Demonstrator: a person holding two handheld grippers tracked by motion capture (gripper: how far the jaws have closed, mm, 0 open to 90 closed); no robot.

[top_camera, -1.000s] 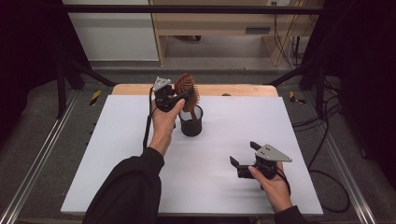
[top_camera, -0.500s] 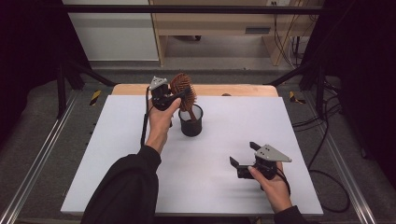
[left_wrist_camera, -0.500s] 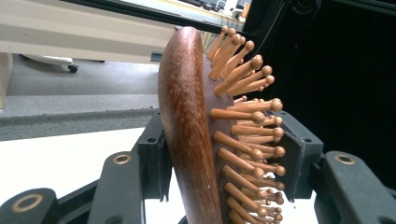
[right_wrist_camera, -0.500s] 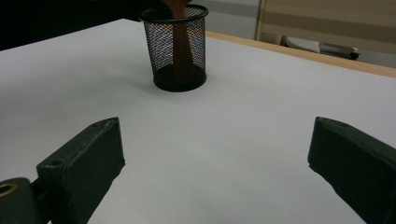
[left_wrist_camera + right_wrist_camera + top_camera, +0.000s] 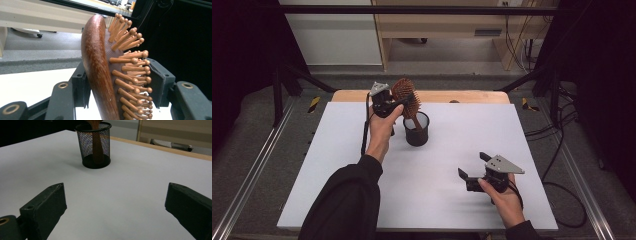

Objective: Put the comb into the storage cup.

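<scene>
Brush (image 5: 100,67) stands handle-down in the cup (image 5: 416,131), its head between the left gripper (image 5: 398,103) jaws, which have just been opening – spread wider, back off straight – right gripper (image 5: 472,167) gapes idle, well apart.

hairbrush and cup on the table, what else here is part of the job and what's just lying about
In the job:
- wooden hairbrush, handle down in the cup
- black mesh cup
- left gripper, jaws just opening around the brush head

Lying about:
- right gripper, open, idle
- white table
</scene>
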